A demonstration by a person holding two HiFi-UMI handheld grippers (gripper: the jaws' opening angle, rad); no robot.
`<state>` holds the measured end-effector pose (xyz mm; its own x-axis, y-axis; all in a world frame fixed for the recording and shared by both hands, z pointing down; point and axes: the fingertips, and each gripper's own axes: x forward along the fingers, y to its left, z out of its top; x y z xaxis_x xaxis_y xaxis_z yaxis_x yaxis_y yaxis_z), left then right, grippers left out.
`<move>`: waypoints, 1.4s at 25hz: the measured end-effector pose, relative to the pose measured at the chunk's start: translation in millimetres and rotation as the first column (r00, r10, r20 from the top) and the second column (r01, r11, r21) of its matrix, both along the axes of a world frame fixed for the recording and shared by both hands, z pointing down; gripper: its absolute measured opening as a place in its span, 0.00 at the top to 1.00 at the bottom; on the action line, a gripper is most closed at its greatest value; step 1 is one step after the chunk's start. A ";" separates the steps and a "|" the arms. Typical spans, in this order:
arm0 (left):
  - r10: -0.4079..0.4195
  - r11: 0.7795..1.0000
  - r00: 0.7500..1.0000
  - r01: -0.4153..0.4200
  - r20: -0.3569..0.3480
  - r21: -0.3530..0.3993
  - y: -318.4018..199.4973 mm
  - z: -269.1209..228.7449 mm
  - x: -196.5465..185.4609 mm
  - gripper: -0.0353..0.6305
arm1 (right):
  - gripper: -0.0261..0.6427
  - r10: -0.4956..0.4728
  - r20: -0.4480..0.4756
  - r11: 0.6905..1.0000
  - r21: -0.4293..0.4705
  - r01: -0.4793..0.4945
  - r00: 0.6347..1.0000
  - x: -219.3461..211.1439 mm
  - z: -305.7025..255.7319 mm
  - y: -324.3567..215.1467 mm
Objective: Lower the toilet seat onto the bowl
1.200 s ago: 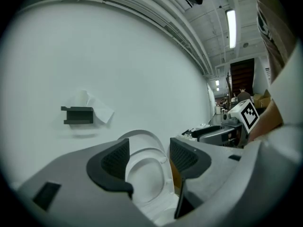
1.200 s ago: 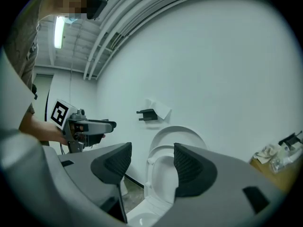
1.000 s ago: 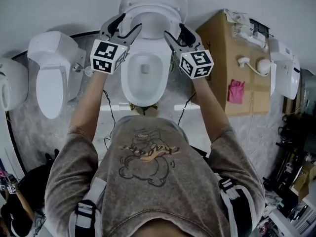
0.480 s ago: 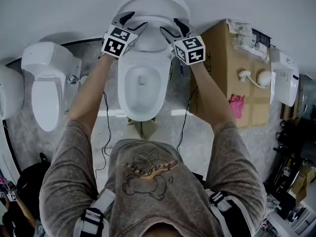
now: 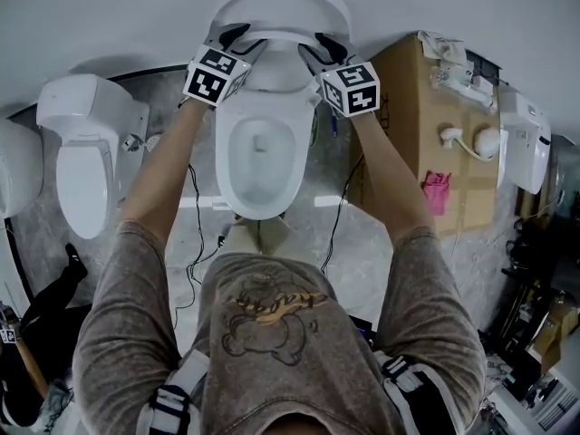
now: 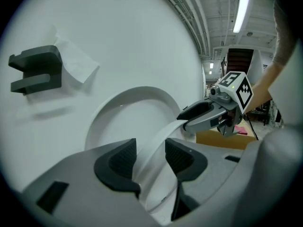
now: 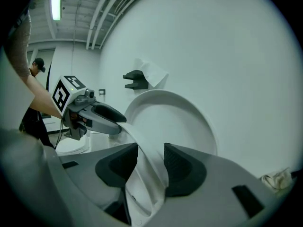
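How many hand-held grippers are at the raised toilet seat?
2: left hand-held gripper on the toilet seat's left edge, right hand-held gripper on its right; both have just been closing on the seat between their jaws.

Right tool (image 7: 150, 161): jaws have just been closing. Both dark pads bear on the white toilet seat (image 7: 132, 131), whose rim runs up between them. The seat stands tilted forward, apart from the upright lid (image 7: 177, 119), which rests against the white wall. The left tool (image 7: 118, 121) clamps the seat's far edge, with its marker cube (image 7: 66, 92) facing the camera. Above the lid is a dark wall bracket (image 7: 135, 79), white paper (image 7: 152, 72) touching it.
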<state>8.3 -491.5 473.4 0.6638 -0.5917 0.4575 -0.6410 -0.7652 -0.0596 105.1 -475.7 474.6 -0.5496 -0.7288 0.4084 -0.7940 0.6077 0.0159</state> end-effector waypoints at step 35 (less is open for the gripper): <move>0.109 0.994 0.974 -0.101 0.198 -0.051 289.4 74.7 -41.0 0.63 | 0.63 -0.199 -0.039 0.971 -0.145 0.192 0.979 -46.3 64.4 288.8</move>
